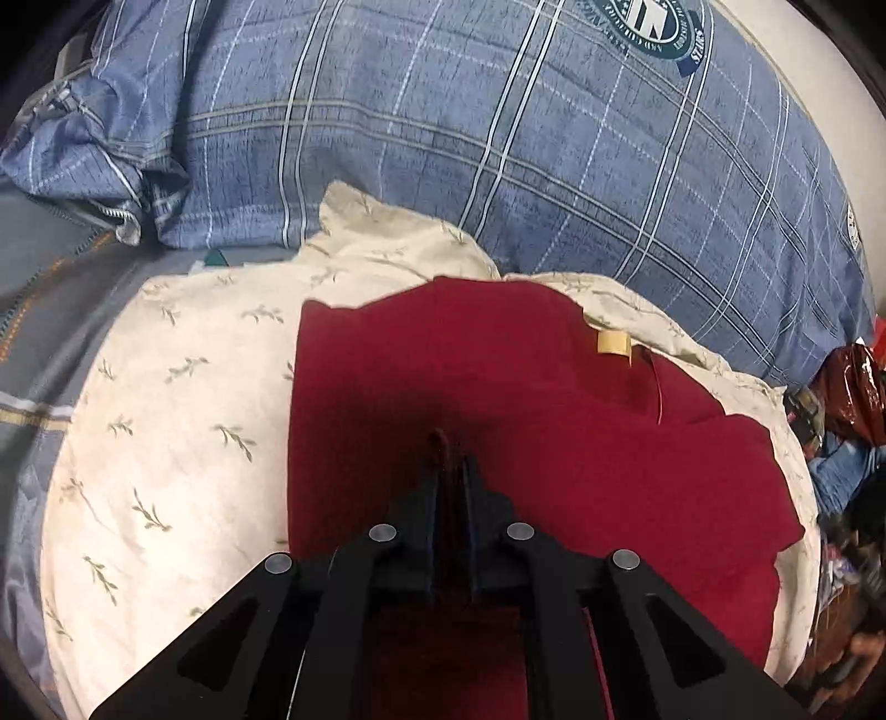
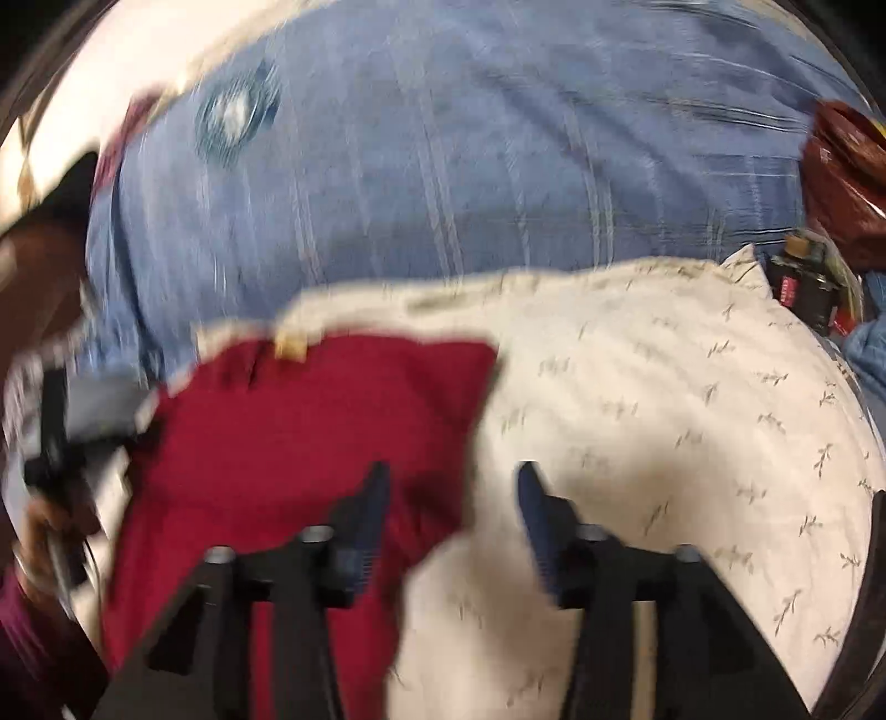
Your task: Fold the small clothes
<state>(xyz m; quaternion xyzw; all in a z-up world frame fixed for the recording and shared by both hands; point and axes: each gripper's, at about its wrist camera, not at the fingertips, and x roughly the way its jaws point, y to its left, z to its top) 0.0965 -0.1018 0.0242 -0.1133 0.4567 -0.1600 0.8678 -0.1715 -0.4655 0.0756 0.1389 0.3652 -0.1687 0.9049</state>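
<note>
Two grippers work on the red garment [image 1: 498,421], which lies on a cream pillow [image 1: 166,421]. The left gripper [image 1: 451,443] is pressed together, pinching a ridge of its cloth; the right gripper [image 2: 451,476] is spread above its edge. Best, I think, to keep the pinch firm and lift evenly.

We look across a bed covered by a blue plaid sheet [image 1: 498,138] bearing a round printed emblem [image 1: 645,25] at far right. A cream leaf-print pillow [image 1: 166,415] lies near. A crumpled blue cloth [image 1: 83,160] sits far left; a pale wall [image 1: 819,66] rises beyond.
</note>
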